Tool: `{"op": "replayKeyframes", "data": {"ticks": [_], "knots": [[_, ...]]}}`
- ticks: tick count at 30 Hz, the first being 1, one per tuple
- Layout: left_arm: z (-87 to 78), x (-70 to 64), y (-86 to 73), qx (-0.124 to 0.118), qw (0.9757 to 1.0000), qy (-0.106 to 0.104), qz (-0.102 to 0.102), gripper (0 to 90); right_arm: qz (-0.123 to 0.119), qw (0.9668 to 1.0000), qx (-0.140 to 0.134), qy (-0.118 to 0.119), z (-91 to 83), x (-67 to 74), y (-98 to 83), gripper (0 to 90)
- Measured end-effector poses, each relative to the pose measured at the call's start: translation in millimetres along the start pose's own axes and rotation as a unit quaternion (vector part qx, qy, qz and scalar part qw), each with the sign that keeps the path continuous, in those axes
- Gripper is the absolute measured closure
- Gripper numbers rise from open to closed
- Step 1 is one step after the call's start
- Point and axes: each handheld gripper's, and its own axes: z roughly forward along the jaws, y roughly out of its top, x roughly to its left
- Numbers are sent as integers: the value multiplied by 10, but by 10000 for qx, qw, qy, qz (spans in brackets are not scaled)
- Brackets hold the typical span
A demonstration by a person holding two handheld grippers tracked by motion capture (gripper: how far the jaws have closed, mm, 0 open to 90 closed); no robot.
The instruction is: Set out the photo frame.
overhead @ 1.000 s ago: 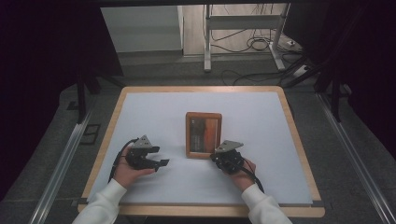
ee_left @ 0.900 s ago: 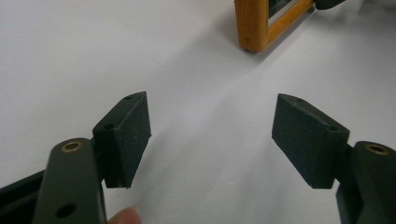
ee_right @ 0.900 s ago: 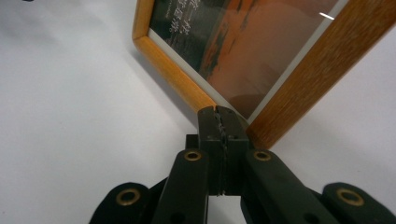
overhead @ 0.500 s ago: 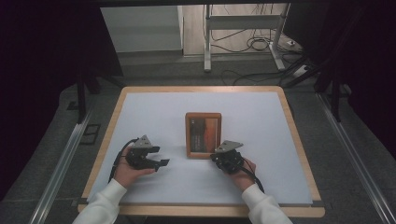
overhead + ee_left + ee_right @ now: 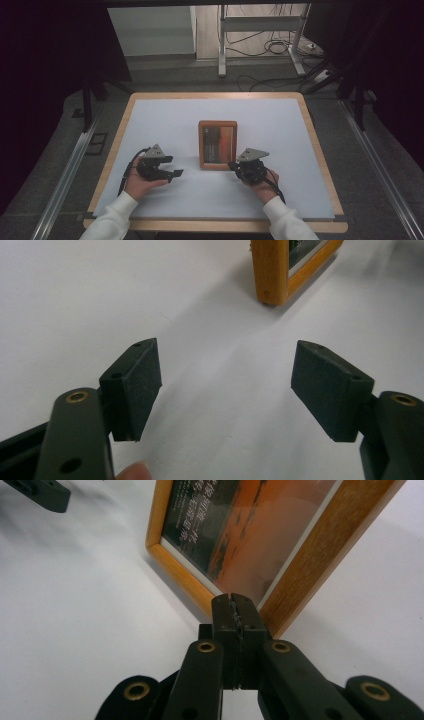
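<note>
At the middle of the white table top [image 5: 165,125] I see the wooden picture frame [image 5: 217,145] lying flat, its long sides running from twelve to six o'clock. What the print behind its glass shows I cannot make out from the high view; the right gripper view gives me an orange field and a dark panel with pale lettering too blurred to read, and that view cuts off the frame's far end.

From the frame, my right gripper [image 5: 234,165] sits at about five o'clock, just beside the near right corner. Its fingers [image 5: 235,611] are pressed flat together with nothing between them, and their tips point at the frame's corner. Whether the tips actually touch the wood I cannot tell, since they cover the spot where they would meet it.

My left gripper [image 5: 177,173] rests at about seven o'clock from the frame, near it but apart. Its fingers [image 5: 132,385] stand spread wide over bare table, gripping nothing, and the frame's near corner [image 5: 274,270] shows beyond them at about one o'clock, cropped by the picture's top edge. Both hands are partly covered by the gripper bodies, and white sleeves [image 5: 112,220] run off the bottom edge.
</note>
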Motion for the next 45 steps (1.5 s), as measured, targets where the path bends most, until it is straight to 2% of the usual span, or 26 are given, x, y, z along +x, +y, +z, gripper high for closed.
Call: {"op": "replayKeyframes", "data": {"ticks": [4, 7, 8, 9, 10, 11, 12, 13, 14, 18, 21, 22, 23, 25, 28, 34, 36, 41, 45], "knots": [[-25, -11, 3, -56, 10000, 28, -35, 274, 0, 10000, -66, 30, -53, -5, 10, 895], [-29, -25, -6, -59, 10000, 71, -19, 274, 40, 9999, -164, 9, -131, -26, 34, 852], [-33, -28, -10, -45, 9999, 90, -5, 274, 100, 9996, -250, 8, -214, -49, 42, 797], [-39, -32, -16, -58, 9999, 114, -11, 274, 100, 9996, -250, 8, -214, -49, 42, 797], [-51, -37, -24, -76, 9999, 132, -27, 274, 149, 9994, -303, -1, -264, -59, 40, 745], [-80, -59, -42, -131, 9998, 168, -44, 274, 310, 9987, -414, -39, -375, -81, 21, 587], [-80, -59, -42, -131, 9998, 168, -44, 274, 310, 9987, -414, -39, -375, -81, 21, 587], [-96, -72, -50, -148, 9997, 184, -50, 274, 401, 9978, -494, -201, -491, -102, -17, 482], [-109, -85, -59, -166, 9997, 193, -51, 274, 401, 9978, -494, -201, -491, -102, -17, 482], [-140, -114, -81, -192, 9996, 210, -52, 274, 491, 9956, -646, -469, -707, -176, -139, 356], [-138, -118, -91, -161, 9995, 263, -27, 274, 614, 9938, -663, -656, -821, -273, -279, 299], [-129, -110, -96, -132, 9995, 276, -15, 274, 733, 9923, -637, -773, -888, -348, -388, 279], [-129, -110, -96, -132, 9995, 276, -15, 274, 733, 9923, -637, -773, -888, -348, -388, 279], [-122, -104, -102, -115, 9996, 272, -24, 274, 862, 9903, -616, -898, -952, -422, -502, 276], [-121, -104, -110, -109, 9995, 279, -29, 273, 1032, 9860, -632, -1152, -1048, -501, -658, 282], [-115, -105, -115, -102, 9995, 297, -35, 273, 1178, 9828, -660, -1259, -1156, -574, -791, 281], [-113, -104, -116, -96, 9995, 296, -31, 273, 1212, 9825, -662, -1247, -1145, -583, -794, 278], [-106, -86, -122, -99, 9995, 300, -46, 273, 1091, 9847, -570, -1233, -1096, -568, -778, 270], [-109, -79, -127, -85, 9995, 299, -40, 273, 1078, 9850, -533, -1237, -1077, -569, -781, 268]]}}
